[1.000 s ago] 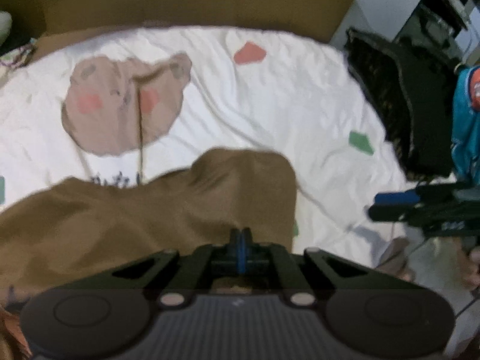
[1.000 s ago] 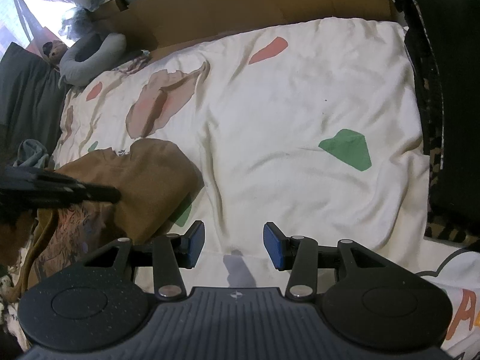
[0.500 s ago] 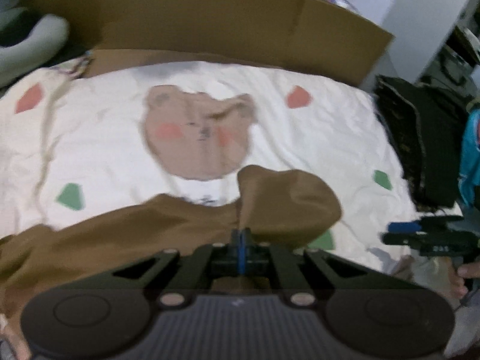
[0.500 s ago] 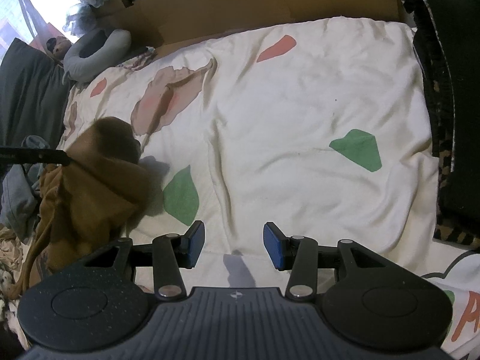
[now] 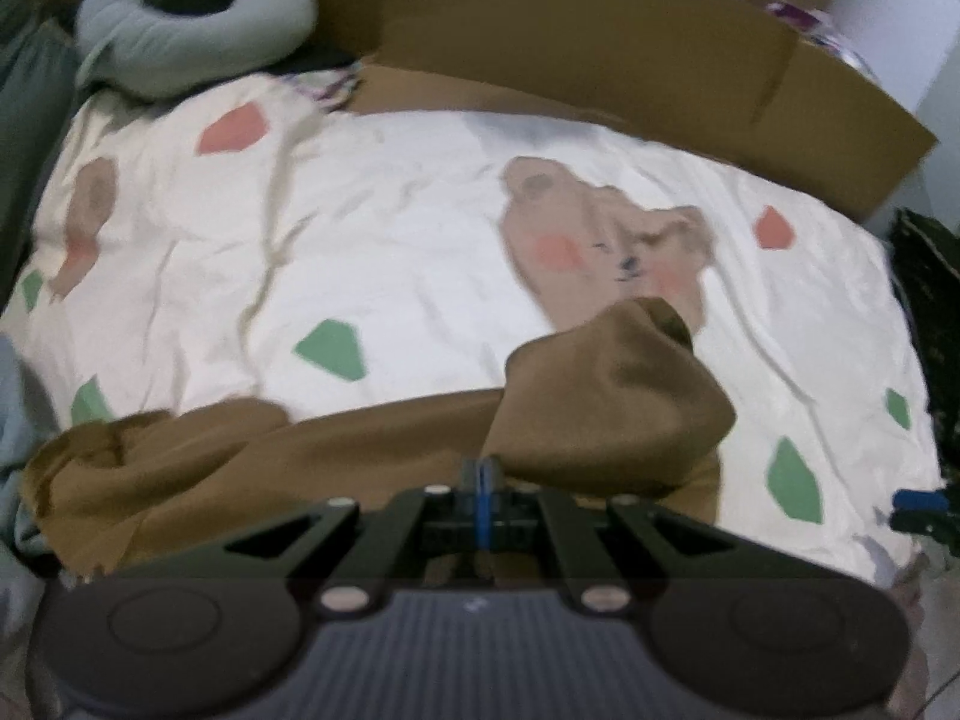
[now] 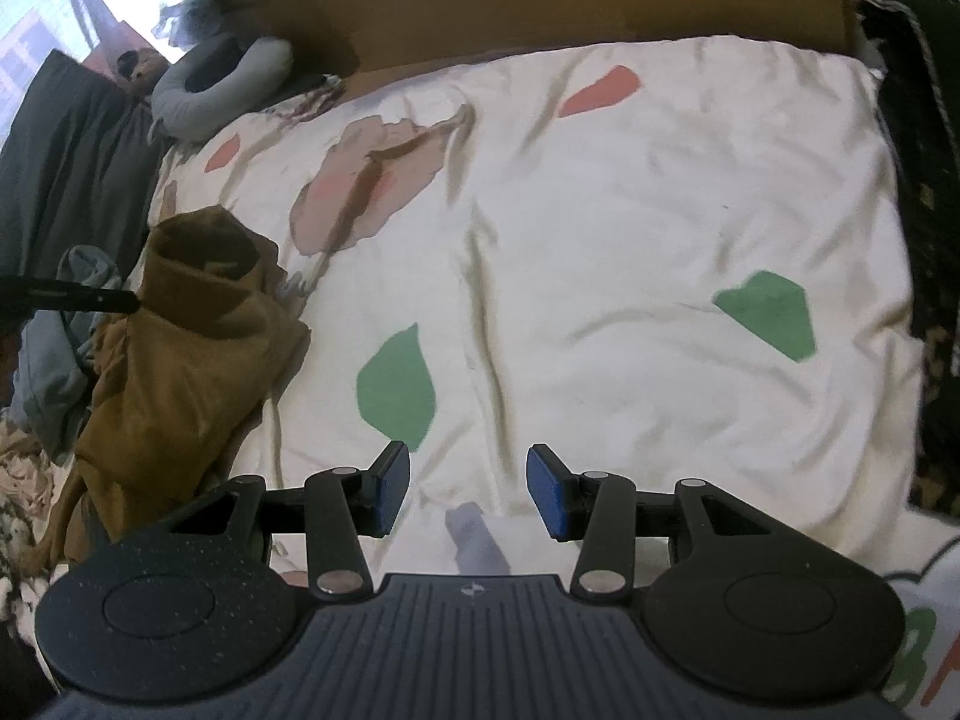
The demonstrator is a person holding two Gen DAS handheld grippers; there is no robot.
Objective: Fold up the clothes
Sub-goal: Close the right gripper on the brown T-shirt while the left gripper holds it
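Observation:
A brown garment (image 5: 606, 414) hangs bunched over the white printed duvet (image 5: 384, 252), and my left gripper (image 5: 482, 471) is shut on its edge. The rest of it trails left in a rumpled band. In the right wrist view the same brown garment (image 6: 192, 348) is a heap at the duvet's left edge, with the left gripper (image 6: 129, 302) reaching in from the left and pinching its top. My right gripper (image 6: 468, 489) hovers open over bare duvet (image 6: 630, 228) with nothing between its blue pads. Its tip also shows as the right gripper (image 5: 918, 504) at the frame's right edge.
Brown cardboard (image 5: 600, 48) stands along the far side of the bed. A grey neck pillow (image 5: 192, 42) lies at the far left corner. A dark patterned blanket (image 6: 924, 180) borders the right side. Grey clothes (image 6: 48, 372) are piled left of the brown garment.
My left gripper has carried the brown garment leftward across the bed and slightly up, pulling it off the green patch and bunching it into a heap. The right gripper has stayed where it was.

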